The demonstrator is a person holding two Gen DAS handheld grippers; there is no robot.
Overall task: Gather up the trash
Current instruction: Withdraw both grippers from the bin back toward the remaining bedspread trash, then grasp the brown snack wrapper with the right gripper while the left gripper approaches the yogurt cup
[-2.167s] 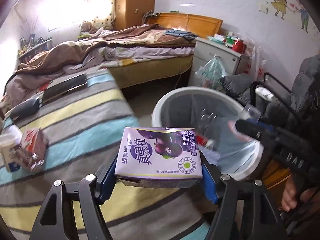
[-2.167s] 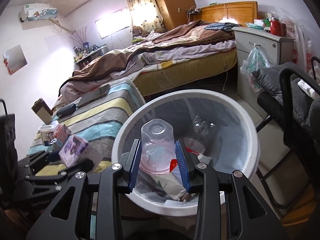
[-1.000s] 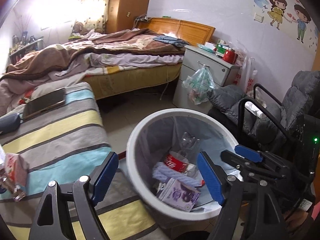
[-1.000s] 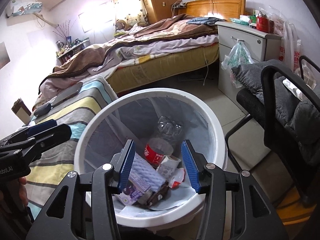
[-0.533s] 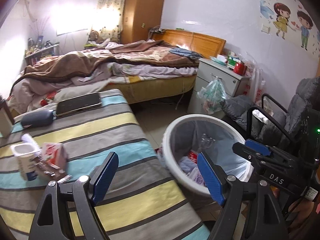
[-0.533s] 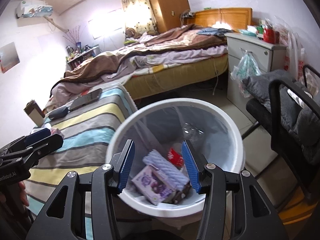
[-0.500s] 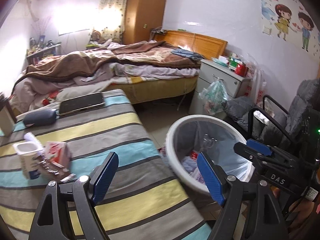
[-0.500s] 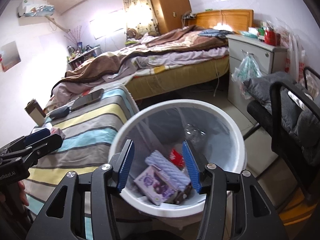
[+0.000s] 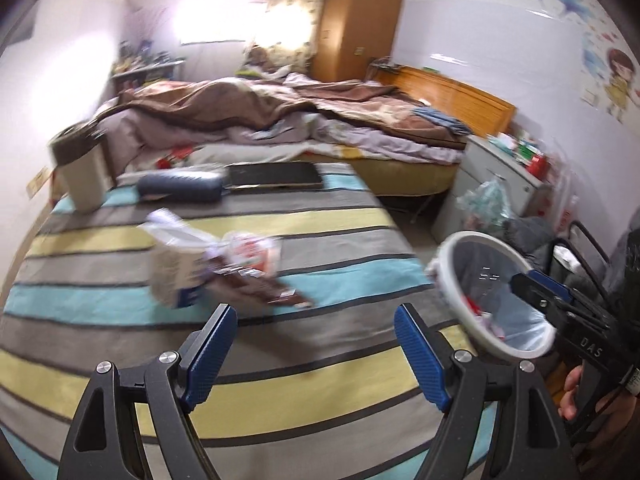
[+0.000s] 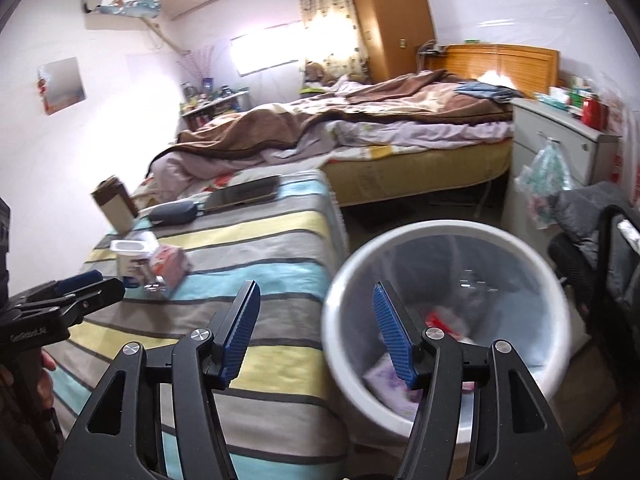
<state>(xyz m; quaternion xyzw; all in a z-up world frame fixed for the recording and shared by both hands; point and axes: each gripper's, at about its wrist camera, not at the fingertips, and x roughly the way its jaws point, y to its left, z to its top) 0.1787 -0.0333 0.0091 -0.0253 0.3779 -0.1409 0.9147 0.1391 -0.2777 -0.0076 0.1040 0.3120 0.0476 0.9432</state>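
Note:
A white yogurt cup (image 9: 172, 276) and a red-and-white carton with a brown wrapper (image 9: 252, 264) lie together on the striped bed cover (image 9: 320, 224); they also show in the right wrist view, cup (image 10: 128, 262) and carton (image 10: 170, 266). My left gripper (image 9: 314, 354) is open and empty, a little short of them. The white lined trash bin (image 10: 440, 236) stands on the floor beside the bed and holds a purple carton (image 10: 390, 384) and other trash. My right gripper (image 10: 316, 332) is open and empty at the bin's left rim. The bin also shows in the left wrist view (image 9: 460, 244).
A dark tablet (image 9: 274, 174), a blue-grey case (image 9: 180, 190) and a brown-topped box (image 9: 80, 172) lie further back on the cover. A second bed (image 10: 360, 132), a grey nightstand (image 10: 560, 148) with a hanging bag, and a dark chair (image 10: 600, 240) surround the bin.
My left gripper has swung left from the bin to face the cup and carton on the cover. My right gripper has shifted left, off the bin's middle. Both stay open.

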